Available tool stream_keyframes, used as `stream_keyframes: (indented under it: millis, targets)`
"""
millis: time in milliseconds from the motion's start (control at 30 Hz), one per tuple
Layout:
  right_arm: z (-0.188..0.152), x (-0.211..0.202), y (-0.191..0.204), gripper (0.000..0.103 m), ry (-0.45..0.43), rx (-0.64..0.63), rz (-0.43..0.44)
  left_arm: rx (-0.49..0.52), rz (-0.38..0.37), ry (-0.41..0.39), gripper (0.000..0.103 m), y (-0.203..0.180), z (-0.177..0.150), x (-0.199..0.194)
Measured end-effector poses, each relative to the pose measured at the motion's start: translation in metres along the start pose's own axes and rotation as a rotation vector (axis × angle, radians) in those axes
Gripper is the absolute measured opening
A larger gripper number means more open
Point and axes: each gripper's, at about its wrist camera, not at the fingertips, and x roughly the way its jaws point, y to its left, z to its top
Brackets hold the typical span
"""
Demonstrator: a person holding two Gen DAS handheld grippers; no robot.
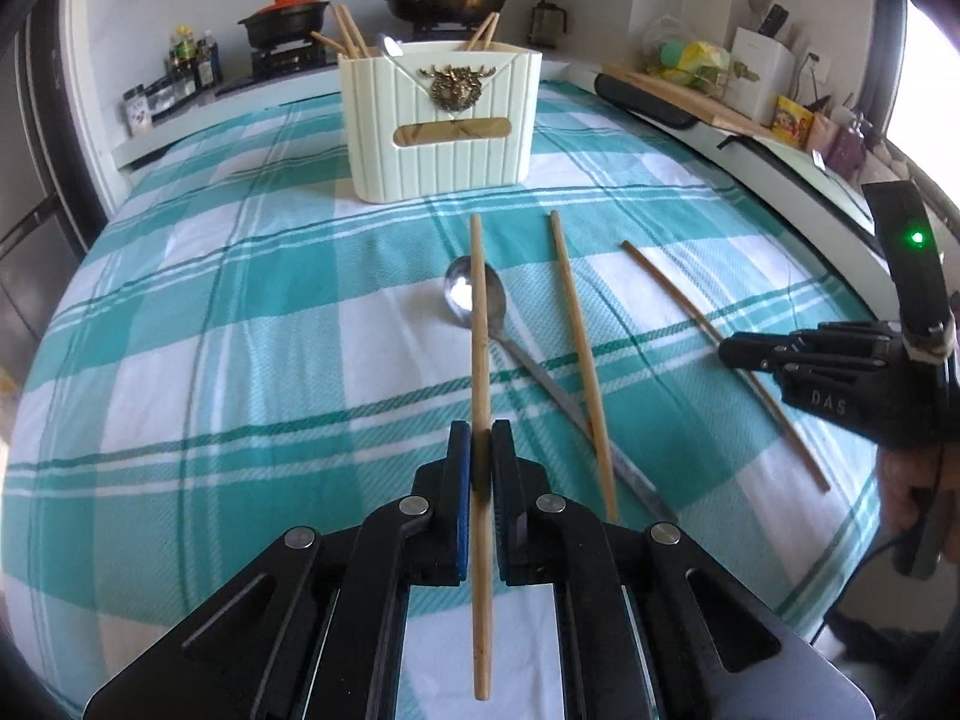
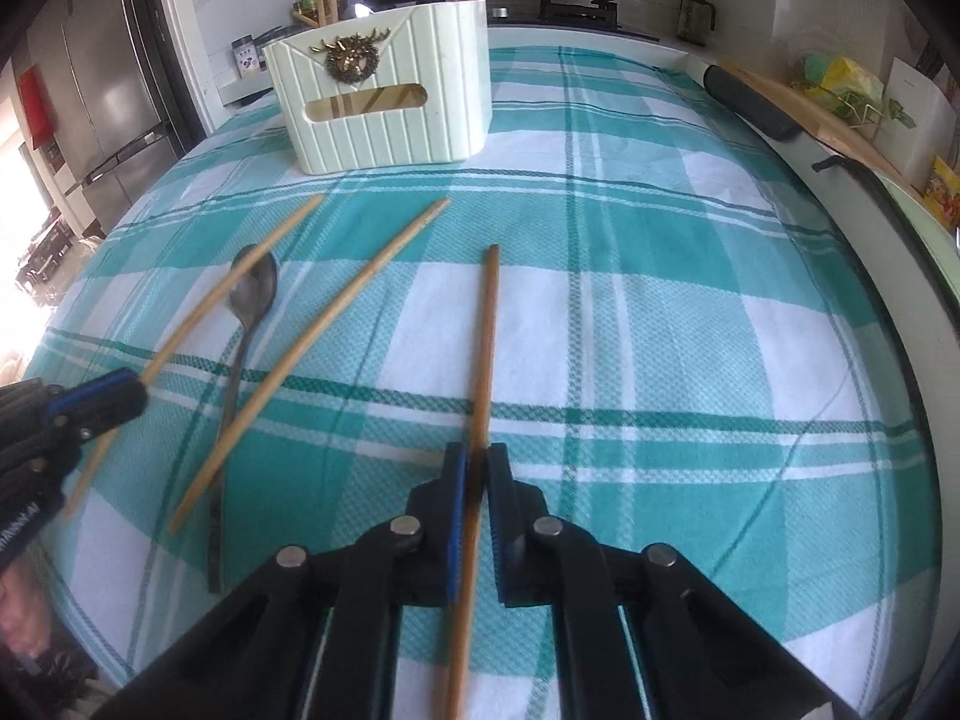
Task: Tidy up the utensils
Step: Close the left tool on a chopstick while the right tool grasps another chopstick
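Note:
My left gripper (image 1: 480, 450) is shut on a light wooden chopstick (image 1: 478, 324) that points toward the cream utensil holder (image 1: 441, 138). My right gripper (image 2: 477, 468) is shut on a darker wooden chopstick (image 2: 487, 336); it shows at the right of the left wrist view (image 1: 735, 354). A metal spoon (image 1: 474, 300) and another loose chopstick (image 1: 579, 348) lie on the teal plaid cloth between the grippers. The holder (image 2: 384, 102) has several chopsticks and a spoon standing in it. The left gripper also shows at the left of the right wrist view (image 2: 129, 399).
The teal and white plaid cloth (image 1: 240, 330) covers the table. Behind the holder, a stove carries a black pot (image 1: 285, 21) and a frying pan (image 1: 447, 0). Bottles (image 1: 192, 60) stand at the back left. A cutting board and clutter (image 1: 708, 90) line the right edge.

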Motion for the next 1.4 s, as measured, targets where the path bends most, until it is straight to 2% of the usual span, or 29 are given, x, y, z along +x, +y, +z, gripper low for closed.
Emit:
stream_keyframes:
  millis: [133, 267, 300, 333, 400, 433, 467, 633, 933, 1100, 1133, 1167, 1200, 1233, 1400]
  targets:
    - [-0.014, -0.010, -0.008, 0.007, 0.017, 0.002, -0.024, -0.025, 0.040, 0.037, 0.004, 0.022, -0.024, -0.012]
    - [-0.022, -0.016, -0.008, 0.008, 0.031, -0.003, -0.027, -0.051, 0.077, 0.074, 0.007, 0.038, -0.032, -0.005]
    - [-0.023, -0.017, -0.009, 0.008, 0.030, 0.003, -0.024, -0.059, 0.075, 0.085, 0.012, 0.042, -0.033, -0.003]
    - [-0.022, -0.016, -0.010, 0.012, 0.035, 0.013, -0.014, -0.067, 0.066, 0.092, 0.024, 0.045, -0.031, -0.001]
    - [-0.019, -0.015, -0.012, 0.025, 0.043, 0.023, 0.027, -0.074, 0.044, 0.090, 0.040, 0.049, -0.026, 0.002]
    - [-0.017, -0.014, -0.014, 0.034, 0.048, 0.030, 0.048, -0.078, 0.034, 0.093, 0.041, 0.052, -0.022, 0.005]
    - [-0.014, -0.013, -0.015, 0.036, 0.054, 0.036, 0.064, -0.078, 0.023, 0.106, 0.041, 0.055, -0.018, 0.009]
    - [0.005, 0.000, -0.014, 0.036, 0.118, -0.013, 0.108, -0.065, -0.051, 0.179, 0.041, 0.067, 0.003, 0.033]
    - [0.056, 0.034, -0.011, 0.036, 0.179, -0.086, 0.085, 0.100, -0.075, 0.269, 0.039, 0.049, 0.049, 0.075]
    - [0.086, 0.054, -0.006, 0.035, 0.194, -0.115, 0.057, 0.133, -0.075, 0.307, 0.035, 0.045, 0.067, 0.090]
    - [0.091, 0.057, -0.004, 0.031, 0.198, -0.119, 0.056, 0.131, -0.072, 0.308, 0.029, 0.045, 0.068, 0.091]
    - [0.094, 0.060, -0.003, 0.021, 0.197, -0.121, 0.051, 0.130, -0.064, 0.305, 0.024, 0.045, 0.069, 0.092]
    - [0.096, 0.062, -0.002, 0.015, 0.194, -0.126, 0.037, 0.129, -0.064, 0.302, 0.010, 0.045, 0.069, 0.091]
    - [0.098, 0.063, -0.002, 0.007, 0.190, -0.127, 0.024, 0.121, -0.070, 0.299, 0.006, 0.045, 0.068, 0.091]
    - [0.097, 0.056, -0.013, 0.006, 0.168, -0.062, 0.054, 0.109, -0.036, 0.236, 0.004, 0.045, 0.066, 0.080]
